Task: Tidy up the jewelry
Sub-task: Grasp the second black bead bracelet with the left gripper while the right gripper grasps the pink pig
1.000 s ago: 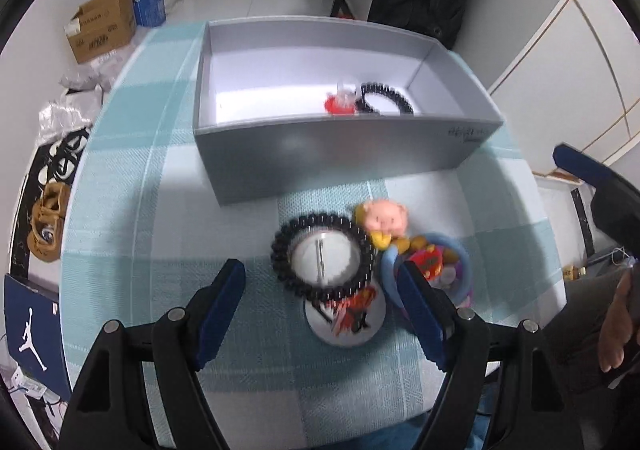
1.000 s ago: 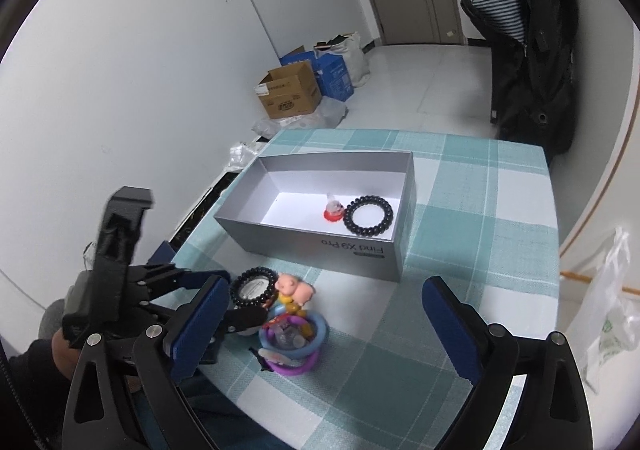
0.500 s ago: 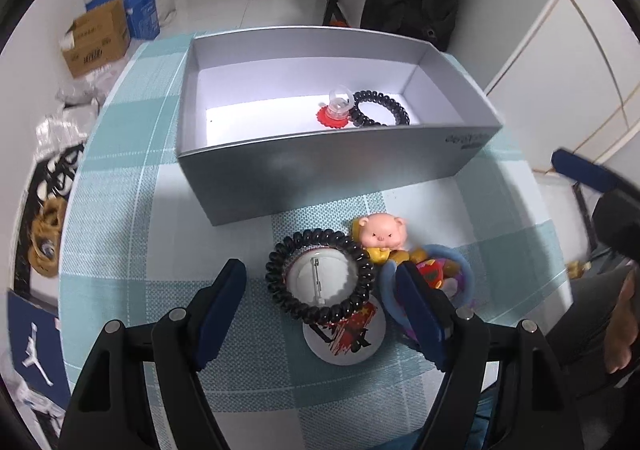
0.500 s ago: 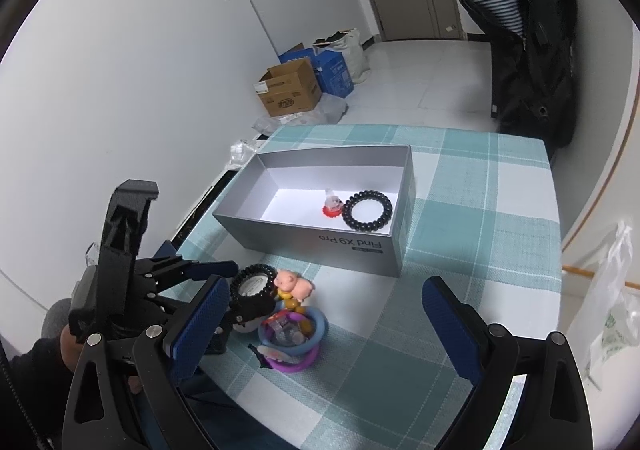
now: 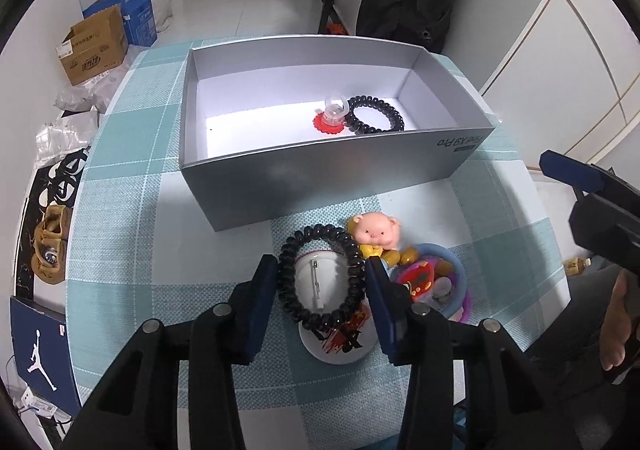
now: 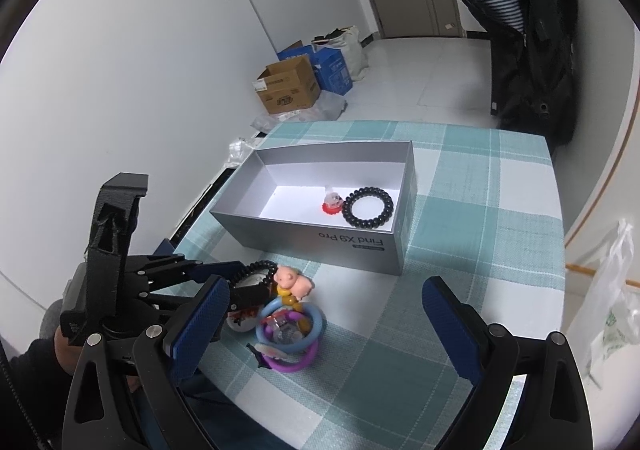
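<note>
A grey open box stands on the checked tablecloth. Inside it lie a black coil hair tie and a red-and-clear ring. In front of the box a second black coil hair tie lies on a white round badge. My left gripper has its fingers closed in on both sides of this hair tie. A pink pig charm and blue and purple rings lie beside it. My right gripper is open and empty above the table.
Cardboard and blue boxes and plastic bags sit on the floor at the far left. A black coat hangs behind the table. A shoe box lies on the floor at the near left.
My left gripper has moved down and forward over the near hair tie and its fingers have closed in on it. The right gripper has barely moved.
</note>
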A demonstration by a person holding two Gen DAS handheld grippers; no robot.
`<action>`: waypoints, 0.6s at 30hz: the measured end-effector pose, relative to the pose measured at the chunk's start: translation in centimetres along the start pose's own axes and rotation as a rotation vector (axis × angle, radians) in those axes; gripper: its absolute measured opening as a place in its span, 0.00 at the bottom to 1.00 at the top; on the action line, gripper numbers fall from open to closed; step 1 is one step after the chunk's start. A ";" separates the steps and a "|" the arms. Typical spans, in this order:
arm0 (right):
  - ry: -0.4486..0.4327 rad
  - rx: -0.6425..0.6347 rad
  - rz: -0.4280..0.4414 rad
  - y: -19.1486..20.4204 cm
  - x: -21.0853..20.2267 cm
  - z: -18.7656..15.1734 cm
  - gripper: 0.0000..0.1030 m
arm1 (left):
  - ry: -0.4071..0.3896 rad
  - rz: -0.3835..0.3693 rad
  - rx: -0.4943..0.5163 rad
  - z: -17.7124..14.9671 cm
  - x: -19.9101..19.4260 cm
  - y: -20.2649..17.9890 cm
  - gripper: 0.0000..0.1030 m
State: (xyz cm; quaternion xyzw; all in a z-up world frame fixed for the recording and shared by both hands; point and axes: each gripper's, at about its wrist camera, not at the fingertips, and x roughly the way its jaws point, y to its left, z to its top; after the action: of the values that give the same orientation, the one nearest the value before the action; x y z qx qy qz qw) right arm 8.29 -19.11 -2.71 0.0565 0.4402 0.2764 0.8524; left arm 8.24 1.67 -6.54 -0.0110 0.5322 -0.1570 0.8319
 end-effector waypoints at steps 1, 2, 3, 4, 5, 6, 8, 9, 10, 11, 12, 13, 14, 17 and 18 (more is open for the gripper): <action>0.001 0.001 0.001 0.0 0.1 0.0 0.95 | -0.005 0.000 -0.001 0.0 -0.1 0.1 0.38; 0.002 0.003 0.002 0.0 0.1 0.0 0.95 | -0.011 0.003 -0.003 -0.2 -0.2 0.3 0.38; 0.004 0.005 0.004 0.0 0.2 -0.1 0.95 | -0.014 0.003 -0.006 -0.3 -0.3 0.4 0.38; 0.008 0.008 0.008 0.0 0.4 -0.1 0.95 | -0.015 -0.002 -0.015 -0.4 -0.3 0.7 0.38; 0.012 0.010 0.011 0.0 0.5 -0.1 0.95 | -0.015 -0.011 -0.027 -0.5 -0.4 1.0 0.38; 0.019 0.011 0.014 0.0 0.7 -0.1 0.95 | -0.015 -0.022 -0.039 -0.6 -0.5 1.2 0.38; 0.027 0.013 0.029 0.2 1.1 -0.1 0.95 | -0.018 -0.042 -0.061 -0.7 -0.7 1.7 0.38; 0.029 0.014 0.035 0.3 1.3 -0.1 0.95 | -0.023 -0.047 -0.066 -0.8 -0.9 1.8 0.38; 0.032 0.014 0.037 0.5 1.5 -0.1 0.95 | -0.031 -0.051 -0.066 -0.8 -1.2 1.8 0.38; 0.035 0.012 0.043 0.6 1.7 -0.1 0.94 | -0.041 -0.051 -0.065 -0.8 -1.5 1.8 0.38; 0.040 0.009 0.053 0.8 2.0 -0.1 0.94 | -0.049 -0.052 -0.062 -0.7 -1.8 1.7 0.38; 0.046 0.002 0.058 1.0 2.4 -0.1 0.93 | -0.059 -0.056 -0.059 -0.6 -2.2 1.6 0.38; 0.055 -0.007 0.061 1.3 2.7 -0.1 0.90 | -0.071 -0.056 -0.058 -0.6 -2.6 1.5 0.38; 0.093 -0.027 0.071 1.8 4.1 -0.1 0.80 | -0.108 -0.058 -0.062 -0.8 -3.7 1.8 0.38; 0.109 -0.035 0.074 2.1 4.7 -0.2 0.79 | -0.121 -0.062 -0.073 -0.9 -4.1 2.2 0.38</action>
State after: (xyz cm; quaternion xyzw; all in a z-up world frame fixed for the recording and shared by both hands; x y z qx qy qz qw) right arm 9.43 -14.94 -5.45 0.0427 0.4786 0.3180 0.8173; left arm 6.42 4.99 -3.68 -0.0676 0.4857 -0.1623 0.8563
